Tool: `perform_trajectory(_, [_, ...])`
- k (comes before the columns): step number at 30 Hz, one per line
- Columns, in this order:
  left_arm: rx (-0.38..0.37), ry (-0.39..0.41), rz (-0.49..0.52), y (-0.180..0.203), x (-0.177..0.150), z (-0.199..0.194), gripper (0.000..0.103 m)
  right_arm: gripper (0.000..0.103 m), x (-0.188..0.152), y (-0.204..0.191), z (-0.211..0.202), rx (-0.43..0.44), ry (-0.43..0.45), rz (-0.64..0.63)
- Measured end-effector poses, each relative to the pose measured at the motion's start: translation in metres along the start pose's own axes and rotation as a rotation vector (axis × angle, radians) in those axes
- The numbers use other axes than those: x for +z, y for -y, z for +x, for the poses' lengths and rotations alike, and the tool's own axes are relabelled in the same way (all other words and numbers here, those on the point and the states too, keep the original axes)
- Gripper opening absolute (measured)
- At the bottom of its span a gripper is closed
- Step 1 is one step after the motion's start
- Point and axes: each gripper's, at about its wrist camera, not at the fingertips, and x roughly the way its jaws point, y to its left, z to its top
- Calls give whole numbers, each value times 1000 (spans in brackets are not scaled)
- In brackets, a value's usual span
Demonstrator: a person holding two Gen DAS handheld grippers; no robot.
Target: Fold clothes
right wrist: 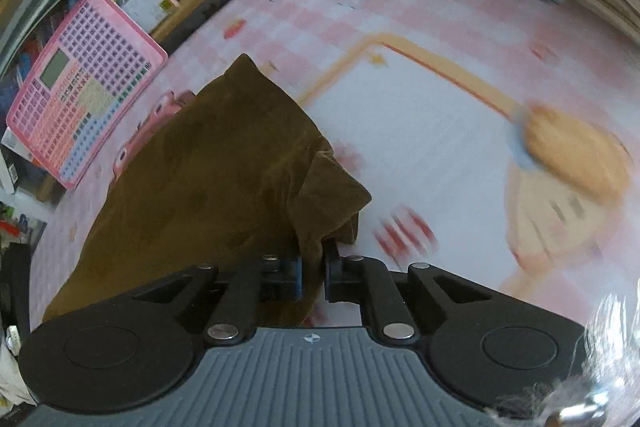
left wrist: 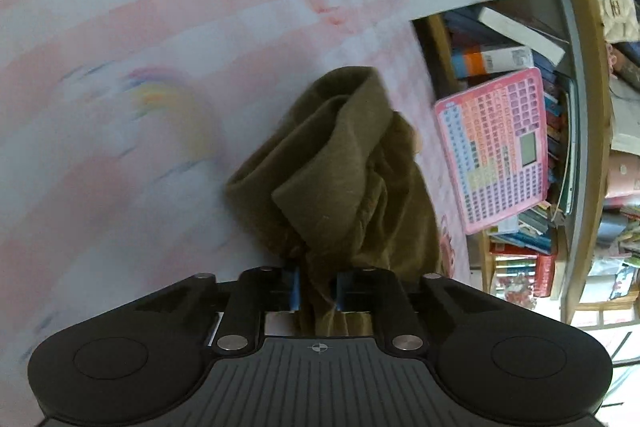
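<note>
An olive-brown garment [left wrist: 344, 163] is held bunched above the pink checked bedsheet [left wrist: 120, 7], pinched in the narrowed jaws of both the left gripper [left wrist: 317, 291] and the right gripper [right wrist: 313, 277]. Soft, light, limp cloth is judged likely; edges and corners are best gripped.

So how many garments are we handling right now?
1: an olive-brown garment, held over the pink checked bedspread. The left hand-held gripper pinches one bunched end, the right hand-held gripper another edge. Others may lie out of view.
</note>
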Motion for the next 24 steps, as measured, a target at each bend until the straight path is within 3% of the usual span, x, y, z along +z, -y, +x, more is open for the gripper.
perform_trajectory(3, [-12,14,24,4,5,1,8,7,27,-29,-9,71,90,-39])
perform_trajectory(6, [-22,23,33,-2,6,-1,8,7,33,-53,-39,144,197,-141])
perform_trajectory(12, [-38,43,52,-15,8,-6,8,7,5,-21,4,18,32,-117])
perform_trajectory(17, [-1,38,98,-15,12,-4,18,8,-11,-27,1,-4,64,-192])
perform_trajectory(24, [25,72,291,4,-7,-31,28,9,-30,-31,-27,47,102,-181])
